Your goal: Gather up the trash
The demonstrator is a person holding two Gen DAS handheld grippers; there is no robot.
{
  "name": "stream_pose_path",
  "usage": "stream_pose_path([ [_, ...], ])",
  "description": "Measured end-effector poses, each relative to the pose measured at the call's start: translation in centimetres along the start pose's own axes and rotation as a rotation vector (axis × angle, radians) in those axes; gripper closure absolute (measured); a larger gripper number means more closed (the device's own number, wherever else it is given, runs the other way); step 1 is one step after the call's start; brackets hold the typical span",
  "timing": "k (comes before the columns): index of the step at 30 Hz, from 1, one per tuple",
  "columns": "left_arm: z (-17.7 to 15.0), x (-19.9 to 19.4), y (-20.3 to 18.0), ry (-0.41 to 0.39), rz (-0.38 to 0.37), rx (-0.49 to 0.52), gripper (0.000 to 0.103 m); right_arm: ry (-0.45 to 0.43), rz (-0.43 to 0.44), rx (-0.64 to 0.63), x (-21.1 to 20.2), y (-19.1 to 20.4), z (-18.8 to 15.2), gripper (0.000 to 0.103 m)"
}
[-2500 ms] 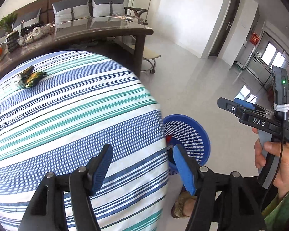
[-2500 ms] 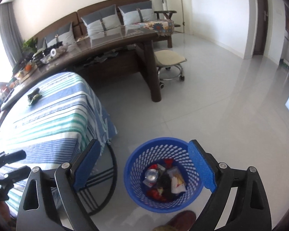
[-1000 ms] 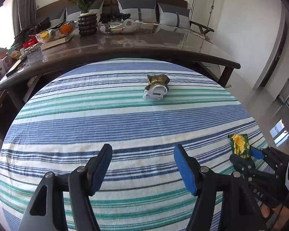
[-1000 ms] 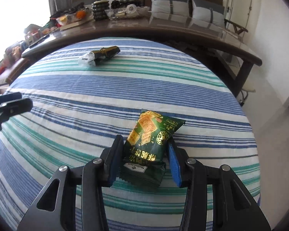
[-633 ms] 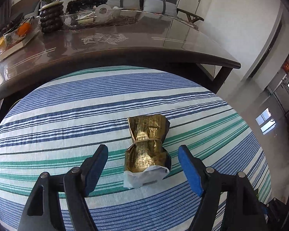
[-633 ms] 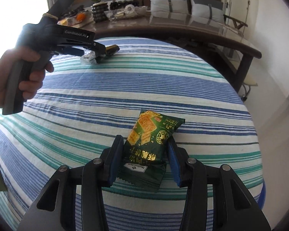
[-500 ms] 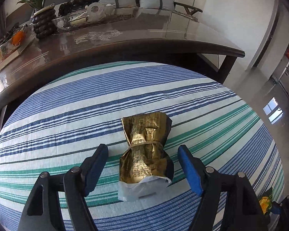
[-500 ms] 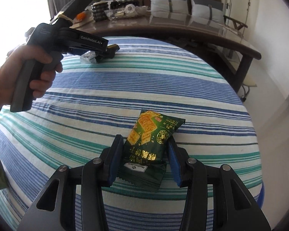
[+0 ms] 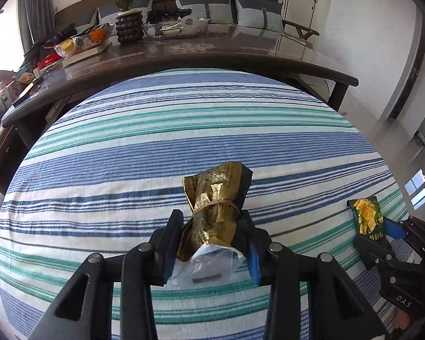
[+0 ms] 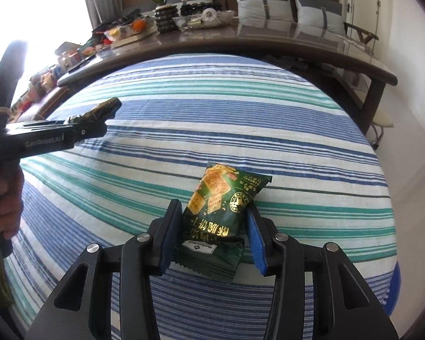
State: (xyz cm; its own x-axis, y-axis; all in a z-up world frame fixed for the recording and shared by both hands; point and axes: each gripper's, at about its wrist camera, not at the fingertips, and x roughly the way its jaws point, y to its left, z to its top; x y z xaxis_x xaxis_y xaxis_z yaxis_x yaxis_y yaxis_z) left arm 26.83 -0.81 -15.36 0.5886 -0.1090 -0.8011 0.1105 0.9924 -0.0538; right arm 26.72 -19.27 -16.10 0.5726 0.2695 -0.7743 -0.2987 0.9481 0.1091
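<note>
Now left gripper [image 9: 211, 248] just closed, clamping gold wrapper [image 9: 216, 206], right gripper [image 10: 211, 238] pinching green packet [image 10: 222, 206]

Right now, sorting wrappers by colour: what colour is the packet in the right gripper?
Dark green packet with gold biscuits; right wrist view.

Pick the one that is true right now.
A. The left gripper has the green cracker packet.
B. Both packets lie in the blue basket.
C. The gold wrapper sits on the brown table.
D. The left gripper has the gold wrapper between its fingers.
D: in the left wrist view the gold wrapper sits between the left gripper fingers, which have just been closing onto it, over the striped cloth.
</note>
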Motion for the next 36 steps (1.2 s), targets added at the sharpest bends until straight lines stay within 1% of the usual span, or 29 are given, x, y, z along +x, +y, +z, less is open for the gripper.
stream_pose_path([
  [2, -1.8, -0.7, -0.2, -0.006, 0.018, -0.004, 0.06, 0.005, -0.002, 0.001, 0.0, 0.5, -0.2, 0.053],
  [4, -2.9, -0.7, -0.4, 0.004, 0.027, 0.0, 0.052, 0.009, -0.01, -0.008, 0.3, 0.7, -0.1, 0.045],
  [5, -3.2, -0.6, -0.5, 0.015, 0.028, 0.004, 0.044, 0.011, -0.009, -0.011, 0.3, 0.8, -0.1, 0.043],
  [6, -3.4, -0.8, -0.8, -0.003, 0.04, 0.024, 0.038, 0.014, -0.006, -0.012, 0.4, 0.8, -0.1, 0.036],
  [7, -3.6, -0.7, -1.1, 0.001, 0.061, 0.034, 0.03, 0.018, -0.002, -0.015, 0.4, 0.9, -0.1, 0.027],
  [8, -3.7, -0.6, -1.3, 0.001, 0.074, 0.029, 0.017, 0.023, -0.001, -0.02, 0.6, 1.0, -0.1, 0.024],
  [9, -3.8, -0.5, -1.2, 0.005, 0.078, 0.016, 0.01, 0.029, -0.011, -0.027, 0.7, 1.1, -0.1, 0.021],
  [10, -3.6, -0.2, -0.8, 0.011, 0.074, 0.0, 0.008, 0.035, -0.021, -0.039, 0.8, 1.3, 0.0, 0.019],
  [11, -3.5, -0.1, -0.6, 0.019, 0.076, -0.015, 0.003, 0.042, -0.03, -0.055, 1.0, 1.6, -0.1, 0.017],
  [12, -3.4, 0.1, -0.4, 0.026, 0.083, -0.021, 0.0, 0.05, -0.043, -0.073, 1.1, 1.9, -0.1, 0.014],
  [13, -3.3, 0.2, -0.4, 0.025, 0.081, -0.022, 0.0, 0.053, -0.048, -0.081, 1.2, 2.1, -0.1, 0.011],
  [16, -3.3, 0.2, -0.2, 0.025, 0.08, -0.027, 0.0, 0.06, -0.042, -0.065, 1.4, 1.7, 0.0, 0.007],
  [36, -3.3, 0.2, -0.3, 0.025, 0.08, -0.027, 0.0, 0.066, -0.063, -0.061, 1.5, 1.5, 0.0, 0.002],
])
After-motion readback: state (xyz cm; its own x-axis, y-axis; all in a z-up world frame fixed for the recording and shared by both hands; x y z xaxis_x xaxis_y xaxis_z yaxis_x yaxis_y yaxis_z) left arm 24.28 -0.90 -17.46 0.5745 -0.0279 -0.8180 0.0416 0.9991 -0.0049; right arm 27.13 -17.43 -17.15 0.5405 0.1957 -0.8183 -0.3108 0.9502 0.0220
